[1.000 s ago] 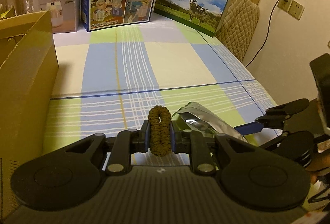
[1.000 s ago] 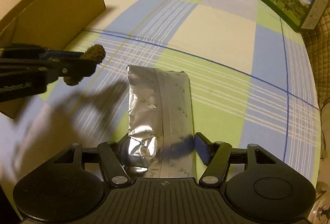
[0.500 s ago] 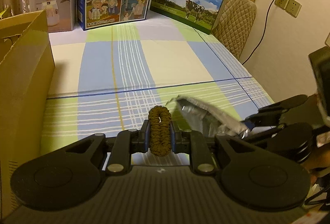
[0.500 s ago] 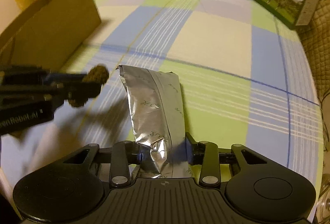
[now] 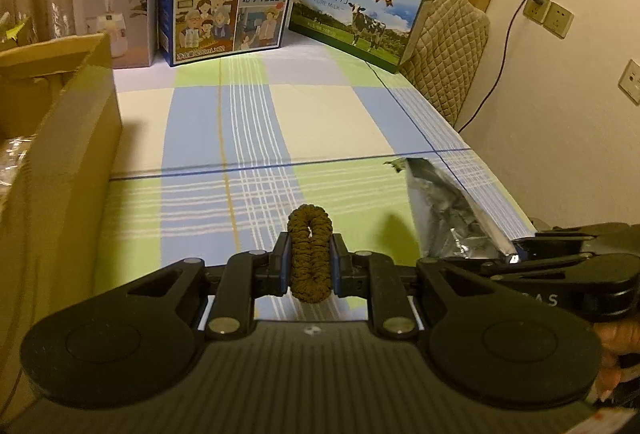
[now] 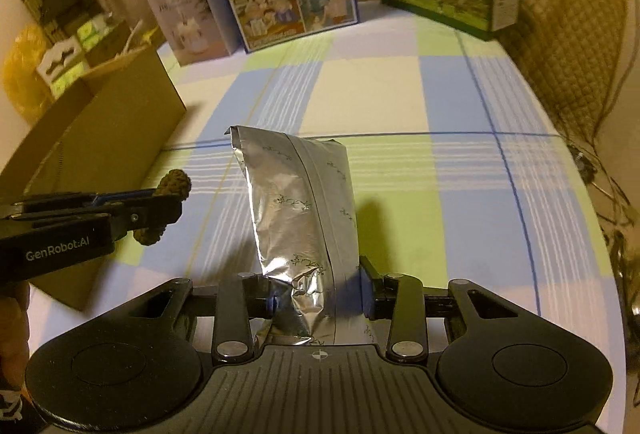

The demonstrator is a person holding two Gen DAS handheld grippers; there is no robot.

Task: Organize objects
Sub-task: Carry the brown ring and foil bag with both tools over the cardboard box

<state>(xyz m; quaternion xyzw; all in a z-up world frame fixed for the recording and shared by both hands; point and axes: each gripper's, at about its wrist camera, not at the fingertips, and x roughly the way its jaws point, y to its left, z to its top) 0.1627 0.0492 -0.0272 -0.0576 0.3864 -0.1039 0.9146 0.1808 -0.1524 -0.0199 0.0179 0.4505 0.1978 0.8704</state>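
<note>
Two claws grip: left claw (image 5: 310,268) pinches a brown ribbed hair tie (image 5: 310,254), right claw (image 6: 318,298) a crinkled silver foil pouch (image 6: 304,210).

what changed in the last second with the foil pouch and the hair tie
The right gripper closed on the silver foil pouch, which lay flat on the tablecloth, and lifted it clear, far end tilted up. The left gripper stays shut on the brown hair tie, beside the cardboard box.
</note>
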